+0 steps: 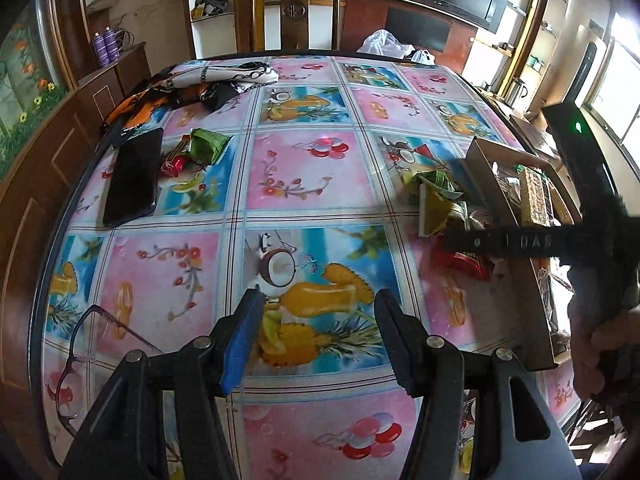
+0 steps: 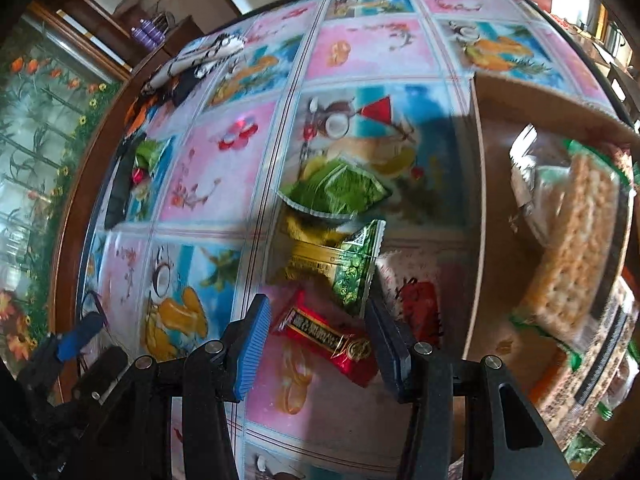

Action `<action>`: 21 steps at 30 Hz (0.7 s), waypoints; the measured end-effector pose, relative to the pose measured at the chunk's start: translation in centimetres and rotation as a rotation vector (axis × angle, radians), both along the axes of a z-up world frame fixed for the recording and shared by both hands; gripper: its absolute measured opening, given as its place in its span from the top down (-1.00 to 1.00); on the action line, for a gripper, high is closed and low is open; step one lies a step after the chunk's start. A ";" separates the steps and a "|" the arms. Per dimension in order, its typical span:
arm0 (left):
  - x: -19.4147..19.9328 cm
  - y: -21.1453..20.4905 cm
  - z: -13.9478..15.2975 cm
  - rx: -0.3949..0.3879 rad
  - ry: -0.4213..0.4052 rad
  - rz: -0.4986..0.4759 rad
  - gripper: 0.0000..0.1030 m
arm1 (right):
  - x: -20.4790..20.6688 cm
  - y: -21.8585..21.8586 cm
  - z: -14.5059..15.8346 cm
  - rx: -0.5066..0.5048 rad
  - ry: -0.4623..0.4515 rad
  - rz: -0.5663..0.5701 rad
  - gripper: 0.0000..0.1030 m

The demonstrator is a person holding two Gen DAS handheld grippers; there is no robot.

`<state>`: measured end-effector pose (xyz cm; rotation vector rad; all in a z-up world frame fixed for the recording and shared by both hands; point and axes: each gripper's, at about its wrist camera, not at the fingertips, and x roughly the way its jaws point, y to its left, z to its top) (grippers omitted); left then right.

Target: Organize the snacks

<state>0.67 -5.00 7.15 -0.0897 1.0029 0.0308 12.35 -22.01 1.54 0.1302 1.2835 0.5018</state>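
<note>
A pile of snack packets lies beside the cardboard box (image 2: 500,128): a red packet (image 2: 332,340), a small green packet (image 2: 354,270), a yellow one (image 2: 310,260) and a larger green bag (image 2: 340,192). My right gripper (image 2: 317,306) hangs open just over the red packet, which shows between its fingers with neither pad pressing on it. Cracker bars (image 2: 576,240) lie inside the box. My left gripper (image 1: 319,294) is open and empty above the bare tablecloth. Far left on the table lie a green packet (image 1: 208,142) and a red one (image 1: 174,164).
A black phone (image 1: 134,176) lies by the left snacks and glasses (image 1: 92,344) near the front left edge. A patterned cloth (image 1: 224,78) sits at the back left. A wooden chair (image 1: 294,8) stands behind the table, and plastic bags (image 1: 384,42) lie at its far edge.
</note>
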 end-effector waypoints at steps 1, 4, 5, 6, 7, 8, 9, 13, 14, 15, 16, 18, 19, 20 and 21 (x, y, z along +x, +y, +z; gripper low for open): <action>0.0 0.1 -0.1 0.000 0.001 0.001 -0.11 | -0.3 0.2 -0.1 -0.006 -0.001 0.010 -0.03; 0.0 0.2 -0.3 -0.010 0.008 0.001 -0.11 | -1.5 1.1 -0.3 -0.052 -0.024 0.068 -0.06; -0.1 0.2 -0.4 -0.012 0.010 0.000 -0.11 | -2.1 1.4 -0.3 -0.074 -0.038 0.086 -0.06; -0.1 0.1 -0.5 -0.014 0.010 -0.002 -0.11 | -2.6 1.7 -0.3 -0.096 -0.053 0.105 -0.06; 0.0 0.1 -0.5 -0.015 0.012 -0.004 -0.11 | -3.0 1.8 -0.4 -0.114 -0.069 0.120 -0.06; 0.0 0.1 -0.6 -0.017 0.015 -0.006 -0.11 | -3.4 2.1 -0.4 -0.136 -0.091 0.136 0.00; 0.2 0.0 -0.7 -0.021 0.018 -0.009 -0.11 | -3.8 2.3 -0.4 -0.167 -0.117 0.150 0.06; 0.9 -0.6 -0.5 -0.034 0.023 -0.040 -0.11 | -4.6 2.5 -0.4 -0.210 -0.138 0.176 0.58; 1.2 -0.9 -0.3 -0.034 0.020 -0.062 -0.11 | -4.7 2.2 -0.3 -0.192 -0.127 0.164 0.60; 1.6 -1.3 -0.1 -0.035 0.015 -0.087 -0.11 | -5.0 1.7 -0.3 -0.169 -0.115 0.151 0.60; 1.9 -1.6 0.1 -0.038 0.012 -0.109 -0.11 | -5.3 1.3 -0.2 -0.143 -0.105 0.137 0.61; 3.1 -2.6 0.6 -0.054 0.007 -0.178 -0.11 | -6.2 -0.1 0.6 -0.060 -0.098 0.108 0.61; 3.9 -3.2 0.7 -0.057 0.008 -0.216 -0.11 | -6.7 -0.6 0.9 -0.046 -0.103 0.095 0.61; 4.6 -3.8 0.8 -0.057 0.008 -0.246 -0.11 | -7.1 -1.3 1.3 -0.043 -0.109 0.077 0.61; 5.5 -4.5 0.8 -0.058 0.007 -0.283 -0.11 | -7.5 -2.1 1.6 -0.035 -0.113 0.056 0.61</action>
